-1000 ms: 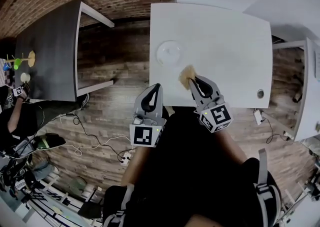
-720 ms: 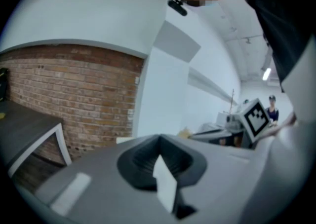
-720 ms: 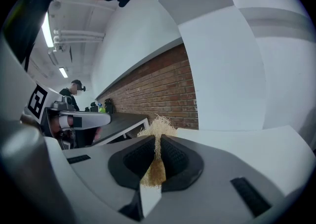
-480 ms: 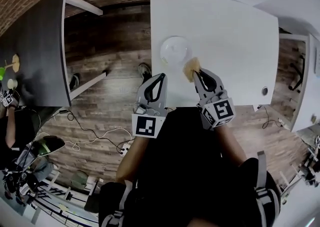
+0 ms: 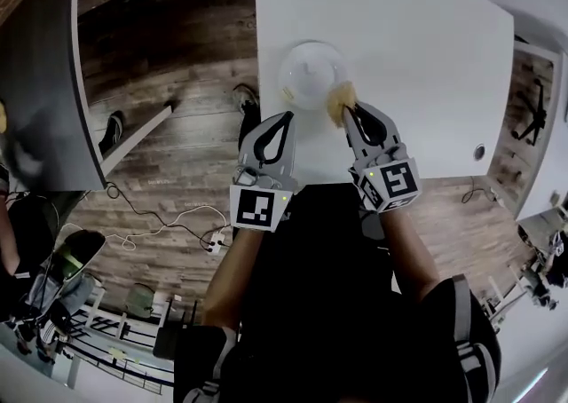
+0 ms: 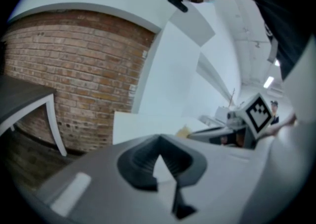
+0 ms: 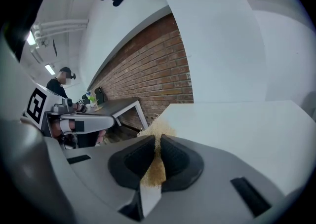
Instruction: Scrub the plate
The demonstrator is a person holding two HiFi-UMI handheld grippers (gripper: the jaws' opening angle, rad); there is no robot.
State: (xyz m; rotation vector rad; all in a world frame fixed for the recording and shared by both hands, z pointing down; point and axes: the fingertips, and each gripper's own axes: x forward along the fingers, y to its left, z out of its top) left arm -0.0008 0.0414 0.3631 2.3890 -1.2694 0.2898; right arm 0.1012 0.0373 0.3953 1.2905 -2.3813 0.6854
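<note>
The plate (image 5: 308, 68) sits on the white table (image 5: 426, 46), just beyond the tips of both tongs and ahead of the gap between them. The left gripper (image 5: 283, 117) hovers at the table's near edge, pointing forward, jaws pressed together on nothing. The right gripper (image 5: 348, 111) angles in towards the plate, jaws pinched narrow on a tan fibrous scrubber (image 5: 338, 98) that meets the plate's near right rim.
</note>
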